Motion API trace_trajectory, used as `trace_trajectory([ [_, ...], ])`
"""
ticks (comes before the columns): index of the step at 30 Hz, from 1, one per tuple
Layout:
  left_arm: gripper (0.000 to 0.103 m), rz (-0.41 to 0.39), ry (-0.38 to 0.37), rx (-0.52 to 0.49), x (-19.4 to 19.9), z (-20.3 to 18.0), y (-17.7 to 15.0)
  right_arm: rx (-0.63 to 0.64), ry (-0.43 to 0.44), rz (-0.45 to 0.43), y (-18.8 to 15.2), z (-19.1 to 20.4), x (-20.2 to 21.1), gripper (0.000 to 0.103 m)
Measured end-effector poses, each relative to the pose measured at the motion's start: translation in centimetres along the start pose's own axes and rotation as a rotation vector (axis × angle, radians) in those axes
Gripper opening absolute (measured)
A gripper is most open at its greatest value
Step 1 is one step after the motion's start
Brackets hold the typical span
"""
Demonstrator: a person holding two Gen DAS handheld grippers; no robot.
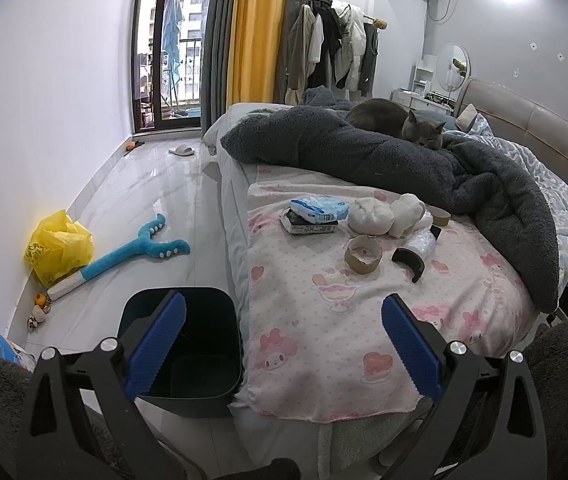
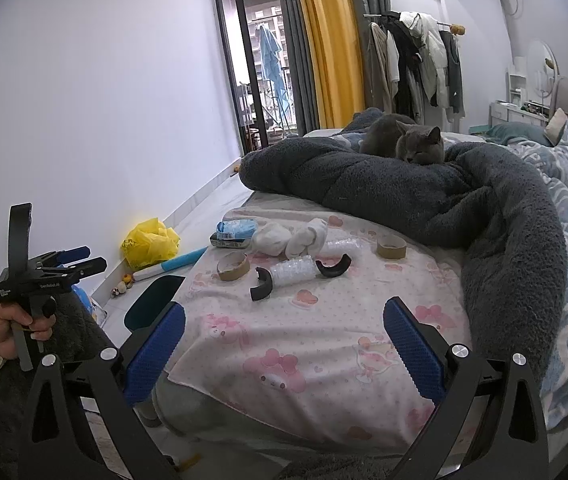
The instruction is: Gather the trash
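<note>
Trash lies on the pink patterned sheet (image 1: 324,344) of the bed: a blue tissue pack (image 1: 319,208) on a dark packet, crumpled white wads (image 1: 372,216), two cardboard tape cores (image 1: 363,255) (image 2: 391,246), bubble wrap (image 2: 294,273) and black curved pieces (image 2: 260,289). A black bin (image 1: 187,344) stands on the floor beside the bed. My left gripper (image 1: 281,344) is open and empty, above the bin's edge and the bed corner. My right gripper (image 2: 284,348) is open and empty, over the sheet short of the trash. The left gripper also shows in the right wrist view (image 2: 71,262).
A grey cat (image 1: 404,122) lies on a dark fleece blanket (image 1: 484,184) behind the trash. On the floor are a yellow plastic bag (image 1: 57,246), a blue toy (image 1: 139,248), small toys and a slipper (image 1: 181,150). A clothes rack (image 1: 336,48) stands at the back.
</note>
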State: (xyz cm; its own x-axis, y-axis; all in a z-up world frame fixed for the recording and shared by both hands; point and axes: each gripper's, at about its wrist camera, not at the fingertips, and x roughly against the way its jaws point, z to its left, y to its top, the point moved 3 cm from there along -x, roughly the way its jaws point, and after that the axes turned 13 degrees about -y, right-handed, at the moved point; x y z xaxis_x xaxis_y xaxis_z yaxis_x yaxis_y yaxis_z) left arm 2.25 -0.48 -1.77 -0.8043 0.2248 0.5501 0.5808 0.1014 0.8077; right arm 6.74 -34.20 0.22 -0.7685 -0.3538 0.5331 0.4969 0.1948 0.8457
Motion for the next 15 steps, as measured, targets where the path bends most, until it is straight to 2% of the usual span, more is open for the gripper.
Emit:
trace_trajectory([
  [15,0.1,0.001,-0.001,0.001,0.01,-0.02,-0.04,-0.005,0.001,0.007,-0.06,0.02,-0.19,0.1],
])
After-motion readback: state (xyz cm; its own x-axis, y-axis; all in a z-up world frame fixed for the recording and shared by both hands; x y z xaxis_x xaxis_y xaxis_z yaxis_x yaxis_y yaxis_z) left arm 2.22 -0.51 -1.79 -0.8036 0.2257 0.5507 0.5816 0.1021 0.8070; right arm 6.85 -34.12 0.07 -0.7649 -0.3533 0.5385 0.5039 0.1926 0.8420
